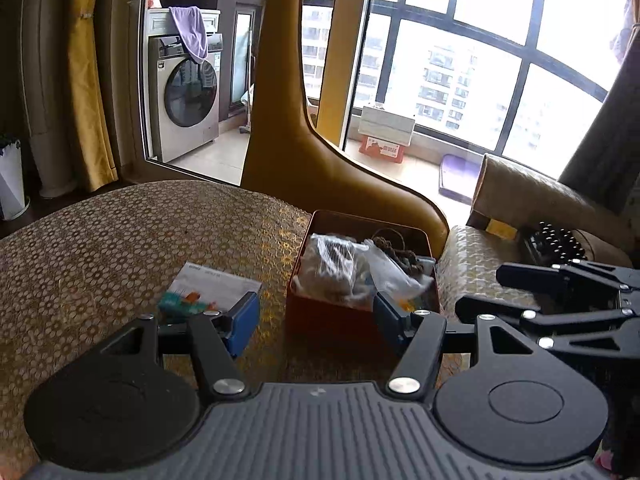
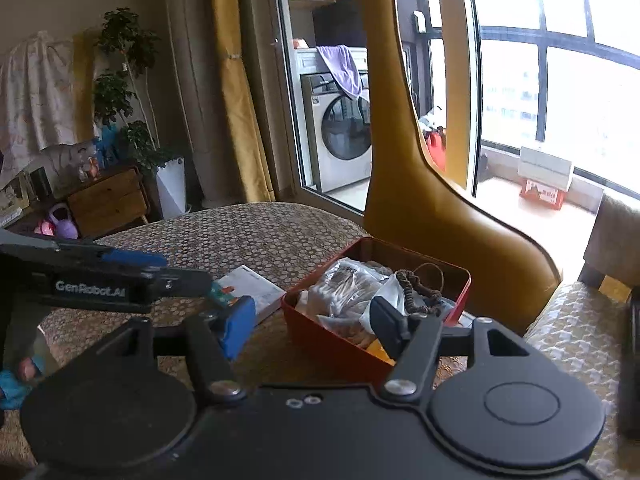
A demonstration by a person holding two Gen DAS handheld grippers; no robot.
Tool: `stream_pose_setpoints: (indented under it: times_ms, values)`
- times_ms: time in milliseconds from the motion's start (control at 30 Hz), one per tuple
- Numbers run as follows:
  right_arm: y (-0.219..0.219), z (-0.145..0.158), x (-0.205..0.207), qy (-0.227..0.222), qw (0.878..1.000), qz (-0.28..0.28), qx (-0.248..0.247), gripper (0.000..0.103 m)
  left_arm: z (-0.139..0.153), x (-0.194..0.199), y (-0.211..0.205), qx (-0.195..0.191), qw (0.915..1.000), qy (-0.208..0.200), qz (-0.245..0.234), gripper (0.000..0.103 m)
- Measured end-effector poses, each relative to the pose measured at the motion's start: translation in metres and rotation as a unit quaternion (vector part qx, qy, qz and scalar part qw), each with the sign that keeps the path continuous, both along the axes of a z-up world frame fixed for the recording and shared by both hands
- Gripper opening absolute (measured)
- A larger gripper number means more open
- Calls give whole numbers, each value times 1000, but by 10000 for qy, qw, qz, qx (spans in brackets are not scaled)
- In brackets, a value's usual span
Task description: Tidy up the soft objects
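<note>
A red box [image 1: 320, 312] [image 2: 320, 332] stands on the patterned table, filled with clear plastic bags of soft items [image 1: 340, 268] [image 2: 348, 288] and a brown braided cord [image 2: 416, 284]. My left gripper [image 1: 316, 316] is open and empty, hovering just in front of the box. My right gripper [image 2: 316, 320] is open and empty too, with its fingers either side of the box's near corner. The right gripper shows at the right of the left wrist view [image 1: 560, 292]; the left one shows at the left of the right wrist view [image 2: 120, 276].
A white booklet [image 1: 216, 284] [image 2: 256, 284] with a green-orange packet [image 1: 180, 304] lies left of the box. A mustard chair back [image 1: 304, 140] rises behind the table [image 1: 120, 240]. A cushioned seat [image 1: 480, 264] is at the right.
</note>
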State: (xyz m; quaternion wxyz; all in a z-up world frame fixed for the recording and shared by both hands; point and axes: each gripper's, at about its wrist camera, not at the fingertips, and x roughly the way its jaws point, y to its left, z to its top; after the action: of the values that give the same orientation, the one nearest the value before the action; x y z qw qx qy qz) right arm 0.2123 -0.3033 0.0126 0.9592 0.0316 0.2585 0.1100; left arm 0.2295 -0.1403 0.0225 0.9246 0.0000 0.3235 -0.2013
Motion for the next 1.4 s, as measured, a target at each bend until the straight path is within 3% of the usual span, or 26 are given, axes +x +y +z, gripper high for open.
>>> stream_pose_setpoints:
  times_ms: [367, 467, 667, 767, 1000, 1267, 1400]
  values:
    - [16, 0, -40, -391, 9992, 2, -35, 69, -2, -52, 28, 41, 9998, -206, 6, 62]
    - [21, -2, -50, -479, 9988, -3, -31, 72, -2, -65, 31, 58, 9994, -330, 3, 74]
    - [25, -5, -70, -652, 9978, 40, -78, 74, -3, -87, 34, 55, 9985, -539, 20, 76]
    - [27, -6, -79, -715, 9974, 44, -73, 80, -4, -98, 37, 10, 9978, -668, 11, 86]
    - [24, -5, -92, -750, 9971, 38, 99, 88, -3, -111, 42, -39, 9974, -717, 73, 87]
    - [28, 4, -105, -898, 9957, 112, 209, 102, 4, -123, 47, -222, 9967, -771, 117, 99]
    - [30, 9, -110, -977, 9947, 175, 284, 103, 9, -128, 44, -136, 9966, -802, 145, 100]
